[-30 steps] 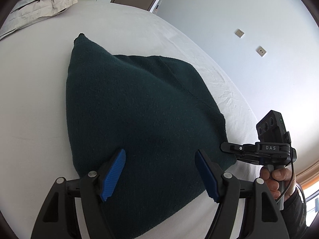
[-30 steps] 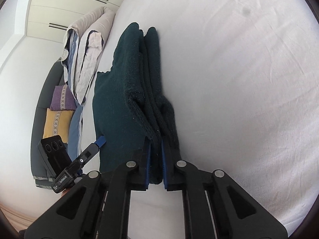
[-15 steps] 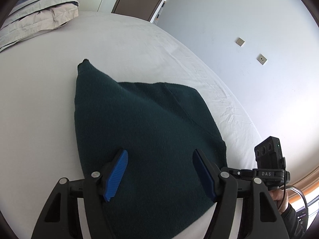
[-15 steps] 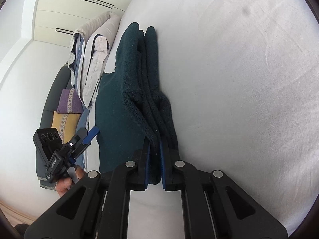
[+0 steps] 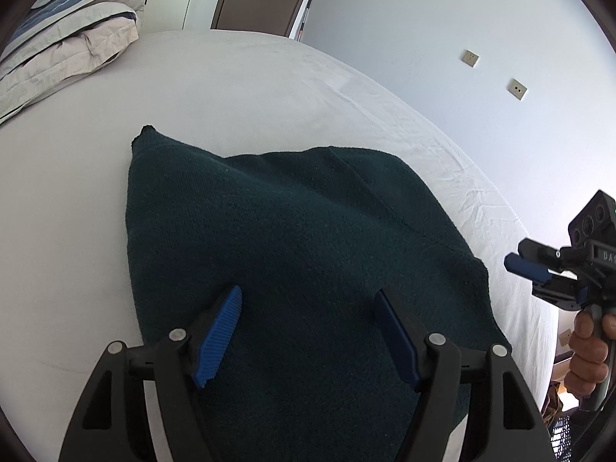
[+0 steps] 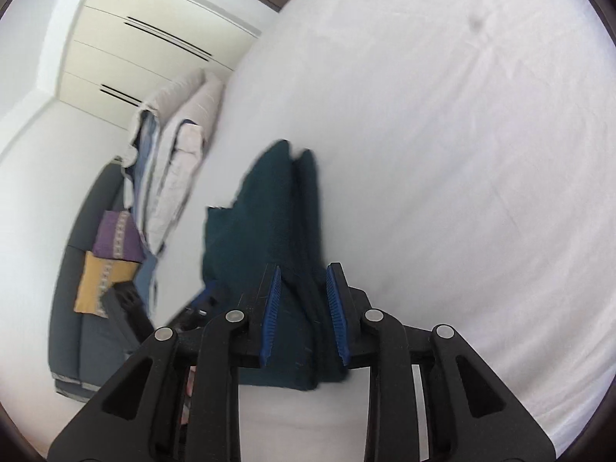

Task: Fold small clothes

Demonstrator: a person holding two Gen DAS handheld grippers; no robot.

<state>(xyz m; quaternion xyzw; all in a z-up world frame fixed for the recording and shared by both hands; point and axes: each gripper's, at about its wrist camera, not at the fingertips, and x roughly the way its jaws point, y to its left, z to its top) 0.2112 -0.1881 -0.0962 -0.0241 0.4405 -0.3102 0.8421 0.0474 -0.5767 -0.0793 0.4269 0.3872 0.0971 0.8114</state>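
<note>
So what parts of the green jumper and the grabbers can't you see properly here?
- Dark green garment: near edge hidden by the left gripper, left wrist view.
- Same garment: blurred in right wrist view, so its fold layers smear together.
- Right gripper: cut off by the left wrist picture's edge.

Your left gripper hangs over the folded dark green knit garment, jaws wide, blue pads apart above the cloth with nothing pinched. The garment lies flat on the white bed sheet, one corner pointing toward the folded duvet at the far left. Your right gripper sits off the garment's right edge, clear of it, held by your hand; jaws opening, nothing between them.
</note>
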